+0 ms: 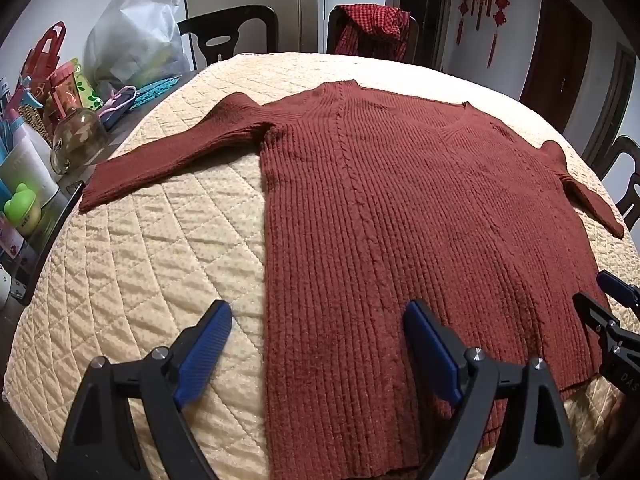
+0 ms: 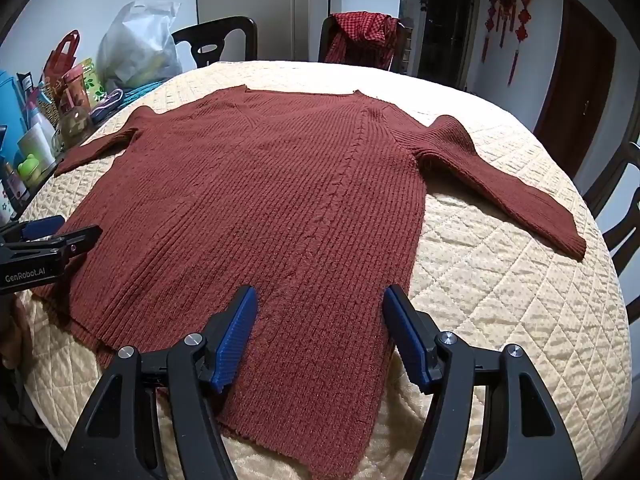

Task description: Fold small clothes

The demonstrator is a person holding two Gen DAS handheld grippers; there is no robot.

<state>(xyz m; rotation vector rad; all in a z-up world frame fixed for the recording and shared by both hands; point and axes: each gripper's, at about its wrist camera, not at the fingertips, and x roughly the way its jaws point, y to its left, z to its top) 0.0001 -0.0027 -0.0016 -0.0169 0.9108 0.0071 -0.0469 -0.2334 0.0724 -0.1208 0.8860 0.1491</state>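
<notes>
**Sweater laid out, no fold made yet**

We see the red-brown sweater (image 1: 400, 208) lying flat on the quilted cover (image 1: 160, 240) of the counter, neckline away from us, both sleeves spread out to the sides. We hold the left hand-held gripper (image 1: 318, 344) above the hem's left corner, jaws wide, nothing between the pads. Our right hand-held gripper (image 2: 320, 334) hangs over the hem's right side, also wide and empty. We judge the task is at its very start: the spreading looks done, while both sleeves and the body are yet to be folded
</notes>
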